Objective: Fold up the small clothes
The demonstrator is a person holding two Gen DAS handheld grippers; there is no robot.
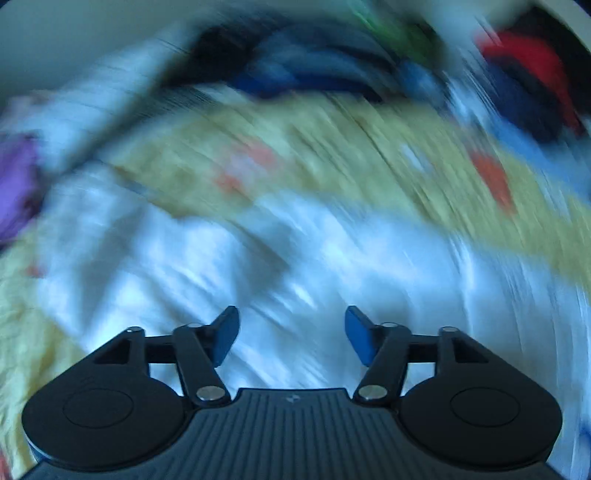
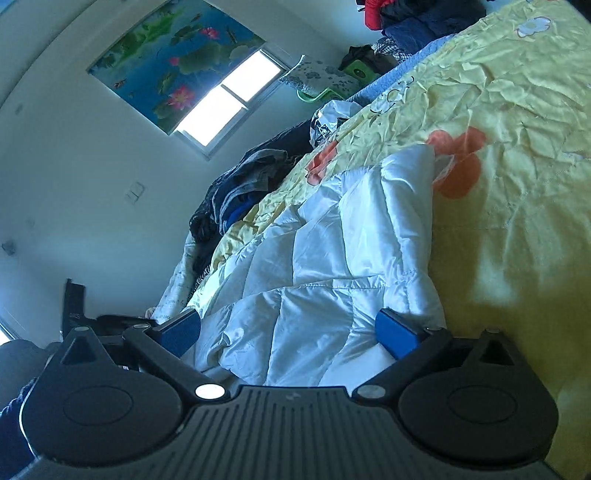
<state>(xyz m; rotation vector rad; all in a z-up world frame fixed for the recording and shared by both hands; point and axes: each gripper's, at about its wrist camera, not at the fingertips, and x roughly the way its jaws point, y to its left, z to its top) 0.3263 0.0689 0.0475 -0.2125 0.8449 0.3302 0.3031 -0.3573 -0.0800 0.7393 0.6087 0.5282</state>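
A white quilted puffer garment [image 2: 332, 258] lies crumpled on a yellow flowered bedsheet [image 2: 517, 184]. My right gripper [image 2: 288, 334] is open, tilted sideways, its blue pads [image 2: 397, 332] either side of the garment's near edge, not closed on it. The left wrist view is strongly motion-blurred. There my left gripper [image 1: 291, 338] is open and empty, hovering over the white garment [image 1: 221, 258], with the yellow sheet [image 1: 332, 155] beyond.
A pile of dark and blue clothes [image 2: 243, 192] lies at the bed's far edge, with red and navy clothes [image 2: 406, 18] at the corner. A window [image 2: 229, 99] with a lotus blind is in the wall. A purple item [image 1: 14, 184] shows at left.
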